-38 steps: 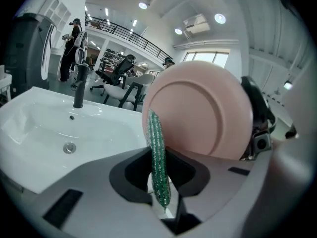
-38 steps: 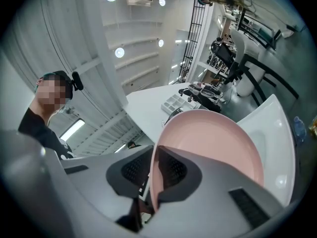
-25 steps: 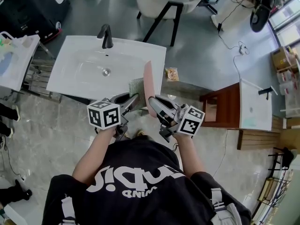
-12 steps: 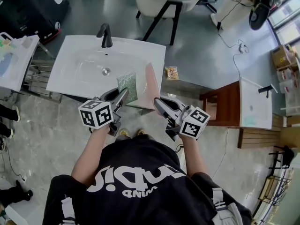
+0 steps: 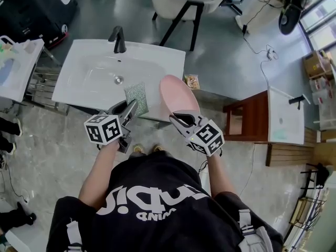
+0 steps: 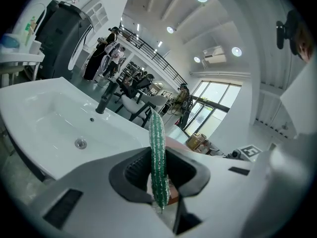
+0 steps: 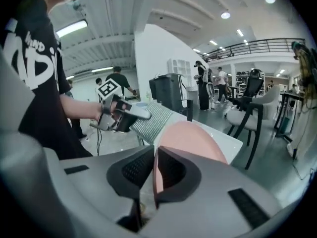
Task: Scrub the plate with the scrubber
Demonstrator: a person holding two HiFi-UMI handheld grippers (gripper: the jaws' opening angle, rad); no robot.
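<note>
My right gripper (image 5: 181, 116) is shut on the near rim of a pink plate (image 5: 178, 94), which tilts face-up over the right front corner of the white sink (image 5: 84, 80). The right gripper view has the rim pinched between the dark pads (image 7: 171, 170), and the plate (image 7: 193, 139) stretches away from them. My left gripper (image 5: 130, 108) is shut on a green mesh scrubber (image 5: 136, 98), held just left of the plate and apart from it. Seen from the left gripper view, the scrubber (image 6: 157, 157) stands edge-on between the jaws, above the basin.
A black faucet (image 5: 118, 39) stands at the sink's back edge and a drain (image 5: 119, 80) sits in the basin. A chair (image 5: 184, 1) is beyond the sink. A wooden side table (image 5: 251, 118) stands to the right, a small packet (image 5: 192, 82) lies on the floor, and a rack (image 5: 18, 67) is at the left.
The plate has rolled from standing edge-on to lying tilted with its face up, and the right gripper has sunk. The left gripper with the scrubber has shifted left, away from the plate.
</note>
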